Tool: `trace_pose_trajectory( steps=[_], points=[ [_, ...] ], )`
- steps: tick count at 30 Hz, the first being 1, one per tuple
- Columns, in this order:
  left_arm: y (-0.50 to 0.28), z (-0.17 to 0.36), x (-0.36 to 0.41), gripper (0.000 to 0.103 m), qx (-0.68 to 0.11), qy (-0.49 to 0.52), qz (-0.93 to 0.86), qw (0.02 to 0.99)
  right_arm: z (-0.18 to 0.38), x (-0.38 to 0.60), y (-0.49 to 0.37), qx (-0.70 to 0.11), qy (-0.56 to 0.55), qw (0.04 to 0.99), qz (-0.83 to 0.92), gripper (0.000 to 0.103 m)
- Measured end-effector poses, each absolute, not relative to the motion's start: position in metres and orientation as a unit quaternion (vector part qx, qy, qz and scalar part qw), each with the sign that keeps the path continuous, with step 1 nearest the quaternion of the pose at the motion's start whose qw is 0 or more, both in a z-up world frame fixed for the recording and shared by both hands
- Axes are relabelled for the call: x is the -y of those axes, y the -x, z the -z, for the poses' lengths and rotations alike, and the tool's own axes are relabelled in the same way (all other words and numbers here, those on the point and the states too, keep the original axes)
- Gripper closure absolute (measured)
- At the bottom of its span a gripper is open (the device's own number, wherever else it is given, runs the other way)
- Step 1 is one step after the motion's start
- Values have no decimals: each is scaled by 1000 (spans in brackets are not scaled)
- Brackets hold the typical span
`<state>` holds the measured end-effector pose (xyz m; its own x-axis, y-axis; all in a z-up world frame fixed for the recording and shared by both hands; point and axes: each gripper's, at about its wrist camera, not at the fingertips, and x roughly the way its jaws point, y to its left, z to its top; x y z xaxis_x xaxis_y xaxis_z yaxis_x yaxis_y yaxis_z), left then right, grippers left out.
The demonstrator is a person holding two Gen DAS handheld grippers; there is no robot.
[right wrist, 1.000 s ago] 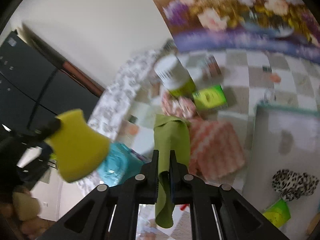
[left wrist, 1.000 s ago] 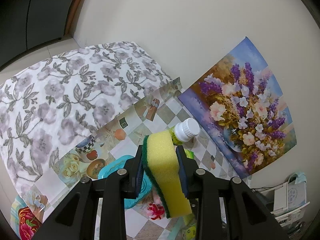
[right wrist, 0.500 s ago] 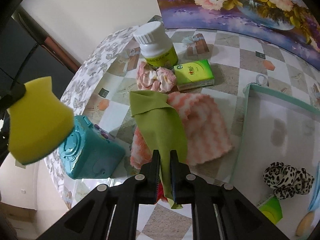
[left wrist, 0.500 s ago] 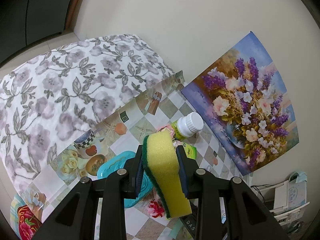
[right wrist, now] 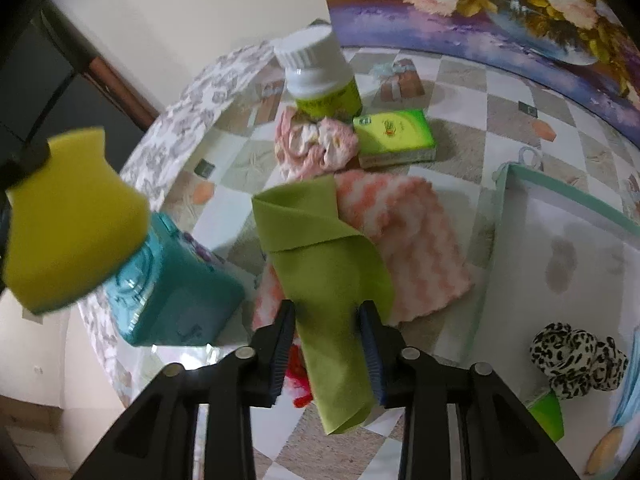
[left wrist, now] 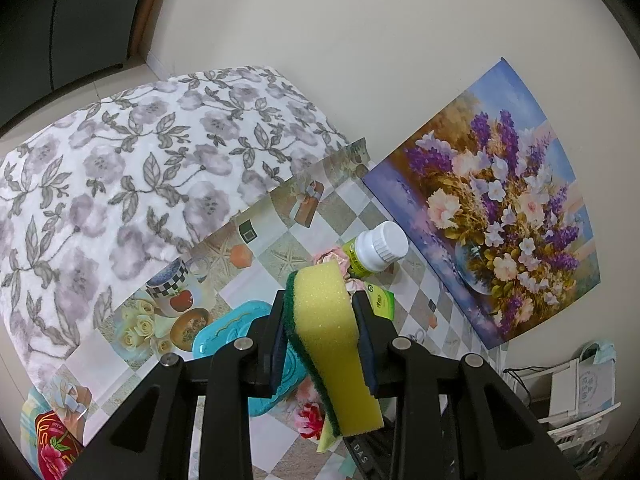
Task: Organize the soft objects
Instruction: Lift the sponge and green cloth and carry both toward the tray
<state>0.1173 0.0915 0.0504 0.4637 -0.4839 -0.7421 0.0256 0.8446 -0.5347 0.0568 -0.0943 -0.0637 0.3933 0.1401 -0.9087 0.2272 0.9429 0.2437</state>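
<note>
Meanwhile, my left hand-held gripper (left wrist: pixel 320 316) stays out of the way at far left, clamped on the yellow sponge (left wrist: pixel 332 360) above the tabletop (right wrist: pixel 460 148). The right hand-held gripper (right wrist: pixel 326 340) stands with jaws apart around the green cloth (right wrist: pixel 320 264), which lies over the peach striped towel (right wrist: pixel 408 248). To my eye, the pinch should take the cloth alone, lift it free of the towel, then carry it right to the mint-rimmed tray (right wrist: pixel 568 196) holding the leopard scrunchie (right wrist: pixel 576 356).

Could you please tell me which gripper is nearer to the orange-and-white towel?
Right. The right gripper sits at the towel's near edge; the left gripper, clamping the sponge, is beyond the teal box.
</note>
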Motion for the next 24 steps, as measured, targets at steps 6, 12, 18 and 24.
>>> trace_pose_trajectory(
  steps=[6, 12, 18, 24],
  points=[
    [-118, -50, -92, 71, -494, 232, 156, 824, 45, 94, -54, -528, -153, 835, 30, 97],
    [-118, -52, -92, 71, -491, 234, 156, 825, 2, 98, -48, -480, -160, 862, 21, 97],
    [-116, -57, -91, 71, -485, 233, 160, 827, -50, 104, -33, -418, -169, 892, 18, 97],
    [-112, -64, -83, 71, -480, 226, 170, 830, -96, 128, -10, -371, -174, 910, 60, 97]
  ],
)
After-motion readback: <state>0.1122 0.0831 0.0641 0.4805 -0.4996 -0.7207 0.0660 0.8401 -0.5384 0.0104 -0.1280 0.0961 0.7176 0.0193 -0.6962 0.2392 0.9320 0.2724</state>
